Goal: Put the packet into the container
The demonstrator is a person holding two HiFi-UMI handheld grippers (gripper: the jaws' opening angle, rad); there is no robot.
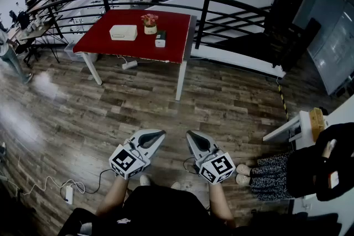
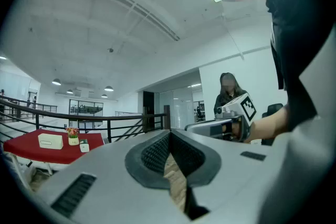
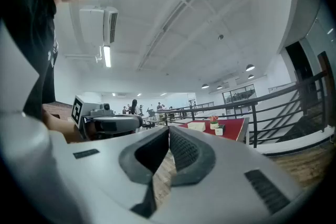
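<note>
Left gripper (image 1: 161, 132) and right gripper (image 1: 189, 134) are pointing level, side by side, tips angling slightly toward each other. Both are showing jaws together, nothing between. Left forearm (image 1: 113, 196) and right forearm (image 1: 221, 204) are extending forward.

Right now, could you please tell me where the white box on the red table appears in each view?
Head view: the white box is upper left of centre, on the red table.
Left gripper view: far left, below mid-height.
Right gripper view: just right of centre.
Shared landmark: the flower pot, standing just right of the box in every view.
</note>
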